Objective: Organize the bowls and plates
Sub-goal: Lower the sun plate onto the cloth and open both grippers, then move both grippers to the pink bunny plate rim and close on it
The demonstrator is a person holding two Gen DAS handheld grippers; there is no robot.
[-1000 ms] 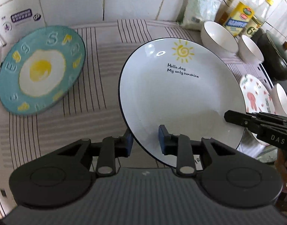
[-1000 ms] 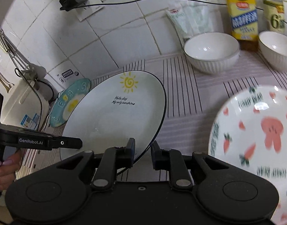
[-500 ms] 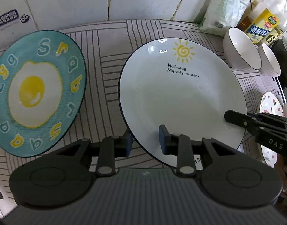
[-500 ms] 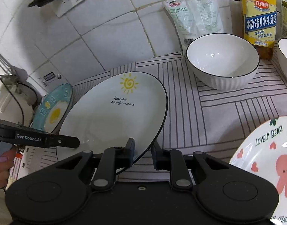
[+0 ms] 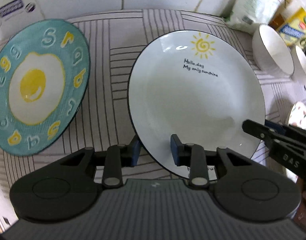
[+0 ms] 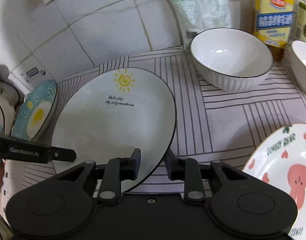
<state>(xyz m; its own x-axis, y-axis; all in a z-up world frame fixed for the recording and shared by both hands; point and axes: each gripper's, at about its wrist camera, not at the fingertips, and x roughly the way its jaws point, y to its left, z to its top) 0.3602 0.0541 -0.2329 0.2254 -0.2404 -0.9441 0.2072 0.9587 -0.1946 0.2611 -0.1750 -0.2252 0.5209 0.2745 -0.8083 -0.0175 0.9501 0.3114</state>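
Observation:
A white plate (image 5: 197, 104) with a yellow sun and black writing lies on the striped cloth (image 5: 113, 80), right of a teal fried-egg plate (image 5: 37, 86). My left gripper (image 5: 155, 150) straddles the white plate's near-left rim. One pad is under the rim and one on its face, and the jaws are starting to open. In the right wrist view my right gripper (image 6: 153, 162) straddles the near-right rim of the same plate (image 6: 117, 124). Its jaws are opening, with a gap on both sides of the rim.
Two white ribbed bowls (image 6: 230, 58) (image 6: 302, 60) stand at the back right, before sauce bottles (image 6: 272, 14) and a plastic bag (image 6: 199, 10). A pink cartoon plate (image 6: 288, 170) lies at the near right. The tiled wall runs close behind the plates.
Both grippers carried the white plate lower and nearer the wall, beside the egg plate. The right gripper's jaws have spread off the rim. The left jaws look almost unchanged.

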